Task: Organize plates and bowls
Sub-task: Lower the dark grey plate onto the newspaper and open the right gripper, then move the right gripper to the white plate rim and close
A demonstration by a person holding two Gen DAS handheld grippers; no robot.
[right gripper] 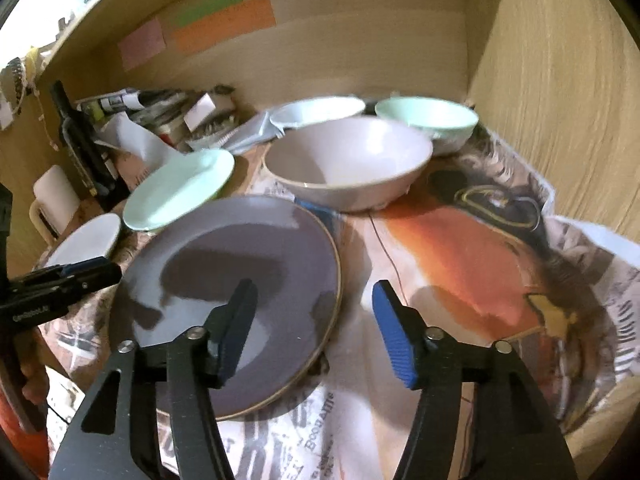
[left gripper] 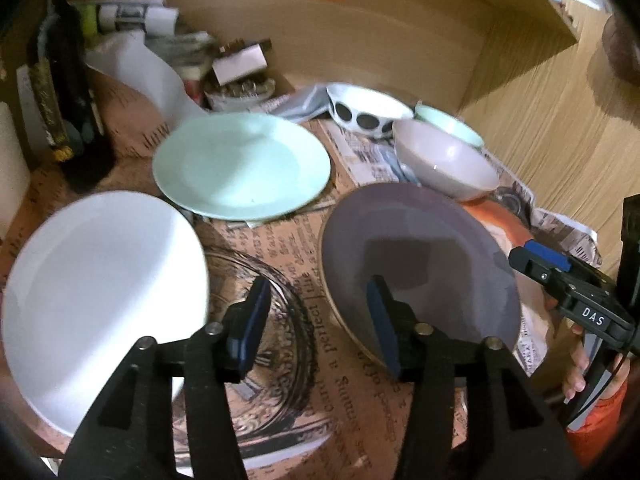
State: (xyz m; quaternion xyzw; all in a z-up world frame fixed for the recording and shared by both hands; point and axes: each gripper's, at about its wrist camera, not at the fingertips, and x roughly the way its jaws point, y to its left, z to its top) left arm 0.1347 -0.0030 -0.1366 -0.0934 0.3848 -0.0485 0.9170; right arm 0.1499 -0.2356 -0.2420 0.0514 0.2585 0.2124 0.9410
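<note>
Newspaper sheets (right gripper: 460,264) cover a desk hemmed by wood-grain panels (right gripper: 560,80), with coloured paper notes (right gripper: 224,24) stuck to the back board and a heap of papers and bottles (left gripper: 132,40) in the far left corner. On it lie three plates well spread out: a purple plate (right gripper: 240,280) nearest the middle, a mint plate (left gripper: 240,164) behind it and a white plate (left gripper: 100,300) to the left, with what looks like a clear glass dish (left gripper: 276,320) just beside the white one. Behind the purple plate stands a pale pink bowl (right gripper: 348,164), and behind that a mint bowl (right gripper: 428,116) and a white bowl with dark dots (left gripper: 368,110). The left tongs (left gripper: 320,320) hover with jaws parted about halfway and nothing between the pads, one finger over the near edge of the purple plate. The right tongs (right gripper: 312,320) are likewise half open and empty, straddling that plate's right rim without pressing it. Nothing looks stacked yet, so sorting seems at an early stage, with the purple plate the likely item in hand. The next move probably calls for closing one pair on its thin rim and lifting it level onto another plate; a shallow bite could let it slip.
</note>
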